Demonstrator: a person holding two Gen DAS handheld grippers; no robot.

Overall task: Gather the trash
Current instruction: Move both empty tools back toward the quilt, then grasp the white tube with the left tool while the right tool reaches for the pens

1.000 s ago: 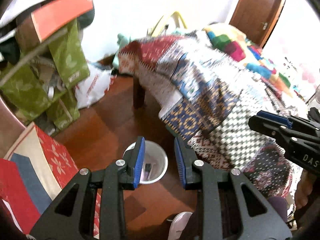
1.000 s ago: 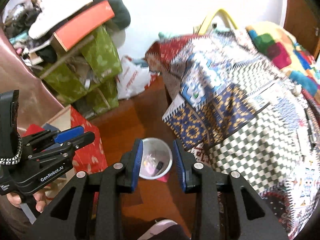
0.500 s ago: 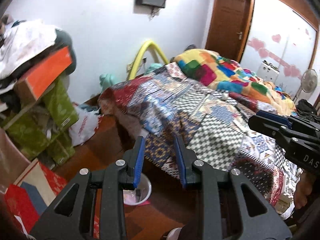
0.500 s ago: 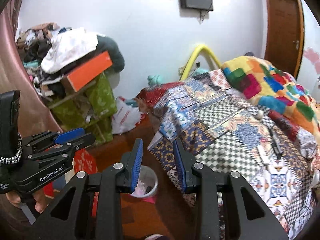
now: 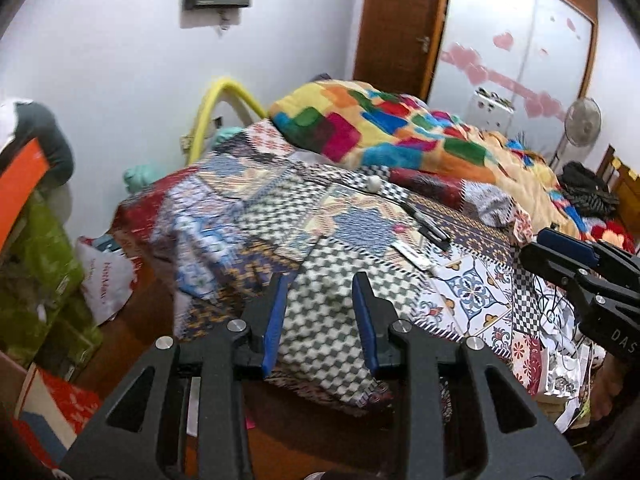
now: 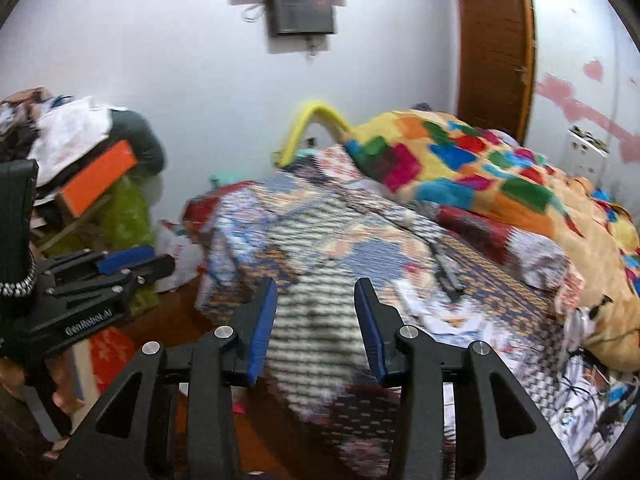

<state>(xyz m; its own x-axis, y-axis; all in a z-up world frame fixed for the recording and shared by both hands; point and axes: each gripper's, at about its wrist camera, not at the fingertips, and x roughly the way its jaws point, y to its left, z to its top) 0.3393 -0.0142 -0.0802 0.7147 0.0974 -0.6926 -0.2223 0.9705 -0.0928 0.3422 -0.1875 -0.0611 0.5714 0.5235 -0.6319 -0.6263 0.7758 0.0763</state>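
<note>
Cluttered bed (image 5: 340, 240) ahead, open air above

"GenRobot.AI" on left gripper (image 6: 168, 262), "DAS" on right gripper (image 5: 532, 246)

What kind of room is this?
It looks like a bedroom. There is a bed covered with a patchwork sheet, a bright blanket on it, and a wardrobe by the wooden door.

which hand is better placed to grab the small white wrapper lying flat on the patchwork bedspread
Right, probably. The small white wrapper lies on the patchwork bedspread right of the empty left tool, nearer the empty right tool.
</note>
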